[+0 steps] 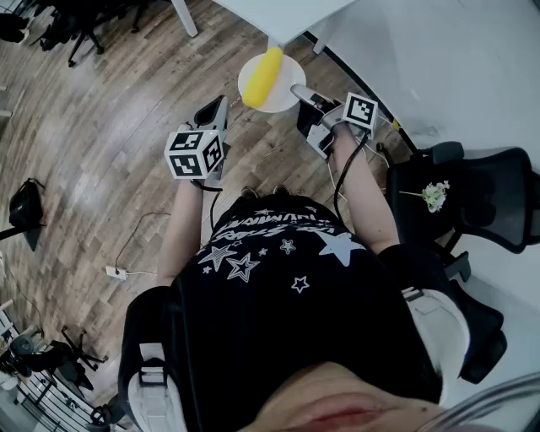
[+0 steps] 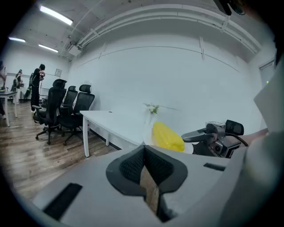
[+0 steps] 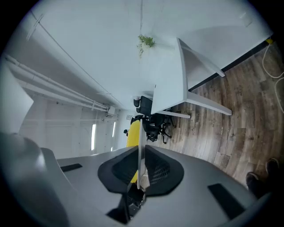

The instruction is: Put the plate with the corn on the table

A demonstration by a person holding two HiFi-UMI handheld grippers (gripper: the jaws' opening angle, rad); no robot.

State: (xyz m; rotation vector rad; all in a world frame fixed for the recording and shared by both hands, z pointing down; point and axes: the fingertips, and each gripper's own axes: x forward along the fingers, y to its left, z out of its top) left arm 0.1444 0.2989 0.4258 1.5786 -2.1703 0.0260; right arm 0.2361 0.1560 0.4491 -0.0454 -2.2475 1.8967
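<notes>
A white plate (image 1: pixel 272 91) carrying a yellow corn cob (image 1: pixel 262 73) hangs in the air over the wooden floor, just short of a white table's corner (image 1: pixel 283 21). My right gripper (image 1: pixel 298 90) is shut on the plate's right rim. In the right gripper view the plate (image 3: pixel 140 133) shows edge-on between the pads, with the corn (image 3: pixel 132 132) behind it. My left gripper (image 1: pixel 225 105) hovers to the left of the plate, shut and holding nothing. From the left gripper view the corn (image 2: pixel 167 136) and my right gripper (image 2: pixel 200 133) lie ahead of the left gripper (image 2: pixel 144 149).
A large white table (image 1: pixel 447 59) fills the upper right. A black office chair (image 1: pixel 472 198) with a small flower sprig (image 1: pixel 434 195) on it stands at my right. More black chairs (image 2: pixel 66 106) line the far wall. Cables run across the floor (image 1: pixel 126 245).
</notes>
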